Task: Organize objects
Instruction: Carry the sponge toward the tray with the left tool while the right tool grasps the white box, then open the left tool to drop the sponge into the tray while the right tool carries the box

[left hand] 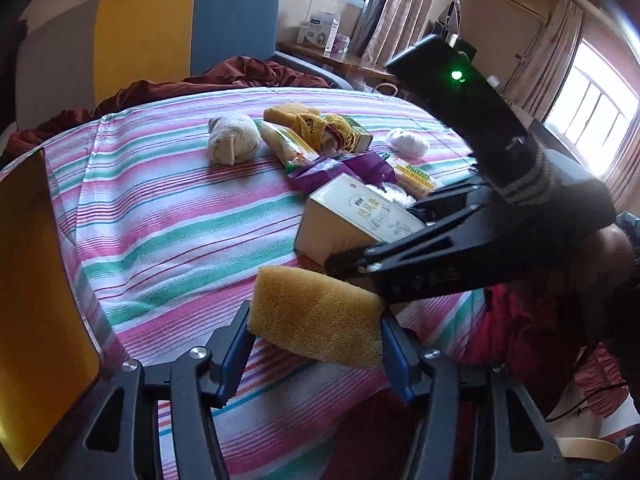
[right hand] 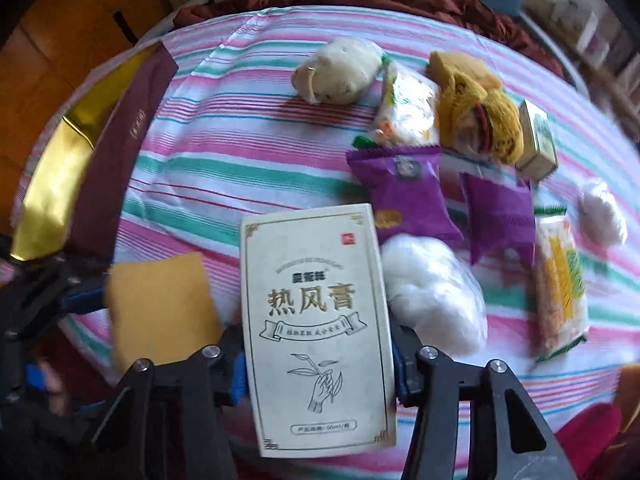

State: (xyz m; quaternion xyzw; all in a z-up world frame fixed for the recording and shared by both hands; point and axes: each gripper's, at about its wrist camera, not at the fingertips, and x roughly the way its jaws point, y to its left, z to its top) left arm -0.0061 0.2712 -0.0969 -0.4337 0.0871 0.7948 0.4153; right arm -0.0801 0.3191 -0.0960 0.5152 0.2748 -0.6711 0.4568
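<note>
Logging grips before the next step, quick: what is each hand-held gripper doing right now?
Left hand-held gripper: shut on the yellow sponge.
Right hand-held gripper: shut on the white box.

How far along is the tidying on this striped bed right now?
Nothing looks sorted yet. In hand: the left gripper holds a yellow sponge; the right gripper is on the white box. Left: purple packets, sock balls and noodle packs lie scattered.

Open striped pink-green-white bedsheet (left hand: 168, 216) from 9 to 11 o'clock. Maroon-and-gold flat gift box (right hand: 116, 160) walls the 9 o'clock edge. Clutter at 12 to 3: purple foil snack packets (right hand: 404, 196), white cotton wad (right hand: 432, 284), rolled beige sock (right hand: 340, 76).
</note>
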